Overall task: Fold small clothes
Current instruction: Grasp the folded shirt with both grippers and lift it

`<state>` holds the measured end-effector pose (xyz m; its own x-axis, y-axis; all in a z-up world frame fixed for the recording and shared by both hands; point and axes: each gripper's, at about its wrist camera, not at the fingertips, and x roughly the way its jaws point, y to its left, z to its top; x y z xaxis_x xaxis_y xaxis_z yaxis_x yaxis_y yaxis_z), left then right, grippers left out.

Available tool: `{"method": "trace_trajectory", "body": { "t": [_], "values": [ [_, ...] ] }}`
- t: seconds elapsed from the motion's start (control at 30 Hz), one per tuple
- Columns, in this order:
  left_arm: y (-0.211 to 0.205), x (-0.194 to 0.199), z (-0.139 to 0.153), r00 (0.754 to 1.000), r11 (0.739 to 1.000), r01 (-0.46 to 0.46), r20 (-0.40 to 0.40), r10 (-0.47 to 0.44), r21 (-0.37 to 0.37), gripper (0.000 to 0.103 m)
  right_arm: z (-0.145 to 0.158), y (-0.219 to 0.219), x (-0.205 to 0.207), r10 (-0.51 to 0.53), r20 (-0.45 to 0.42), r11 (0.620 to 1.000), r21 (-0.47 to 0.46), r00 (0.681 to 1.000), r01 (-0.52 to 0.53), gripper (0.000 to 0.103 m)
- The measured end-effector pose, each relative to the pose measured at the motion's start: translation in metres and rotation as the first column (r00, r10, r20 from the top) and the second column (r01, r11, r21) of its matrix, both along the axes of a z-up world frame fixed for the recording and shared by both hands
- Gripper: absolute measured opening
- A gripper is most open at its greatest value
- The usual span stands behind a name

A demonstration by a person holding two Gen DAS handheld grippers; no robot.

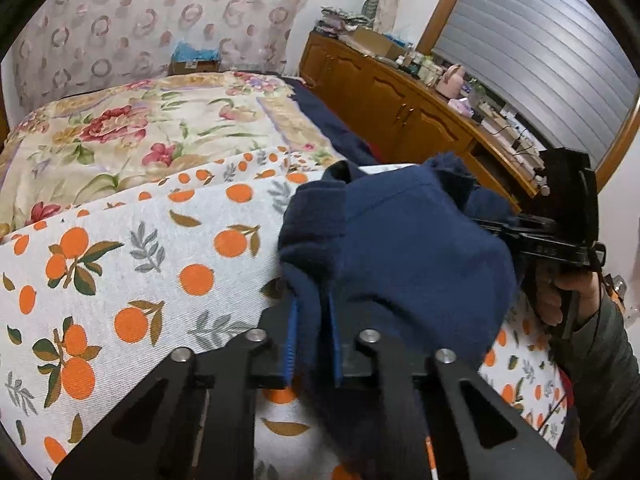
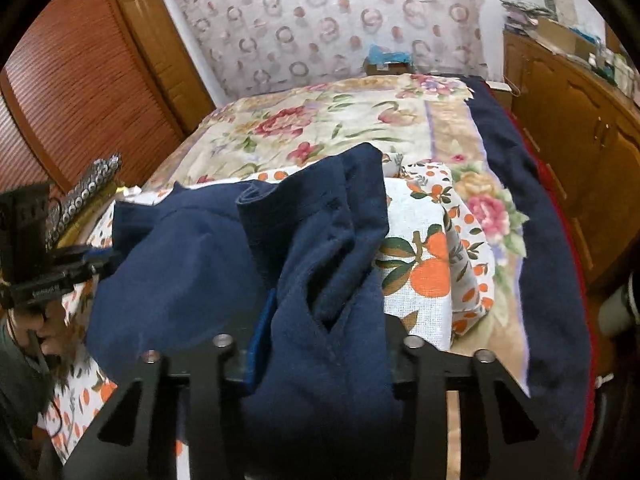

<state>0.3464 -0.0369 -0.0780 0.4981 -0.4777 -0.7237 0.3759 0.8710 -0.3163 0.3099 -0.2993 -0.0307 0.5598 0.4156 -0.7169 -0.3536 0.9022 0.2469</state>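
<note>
Left gripper [image 1: 314, 312] and right gripper [image 2: 320, 320] each pinch the navy garment [image 1: 400, 248] above the orange-print sheet [image 1: 140, 272].

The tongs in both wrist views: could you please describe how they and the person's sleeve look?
Both tongs, left and right, are matte black angular linkages with silver round pivot bolts and blue finger pads. The person wears a grey-green sleeve, with thin black cords hanging beside it.
</note>
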Motion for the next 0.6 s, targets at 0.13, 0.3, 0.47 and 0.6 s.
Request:
{"method": "trace_trajectory", "body": {
  "t": [0.13, 0.3, 0.47, 0.6],
  "values": [
    [0.001, -0.012, 0.017, 0.999, 1.000, -0.002, 0.050, 0.003, -0.030, 0.011, 0.014, 0.001, -0.008, -0.016, 0.064, 0.999, -0.037, 0.998, 0.018, 0.025],
    [0.004, -0.040, 0.052, 0.990, 0.996, 0.010, 0.144, 0.003, -0.091, 0.010, 0.047, 0.006, -0.032, -0.023, 0.177, 0.999, -0.040, 0.984, 0.031, 0.023],
    [0.021, -0.061, 0.083, 0.977, 0.992, 0.005, 0.213, 0.022, -0.129, 0.010, 0.078, 0.021, -0.048, 0.009, 0.257, 0.999, -0.043, 0.966, 0.003, 0.022],
    [0.047, -0.078, 0.102, 0.963, 0.991, -0.033, 0.261, 0.065, -0.127, 0.010, 0.093, 0.044, -0.055, 0.051, 0.304, 0.998, -0.046, 0.951, -0.038, 0.022]
  ]
}}
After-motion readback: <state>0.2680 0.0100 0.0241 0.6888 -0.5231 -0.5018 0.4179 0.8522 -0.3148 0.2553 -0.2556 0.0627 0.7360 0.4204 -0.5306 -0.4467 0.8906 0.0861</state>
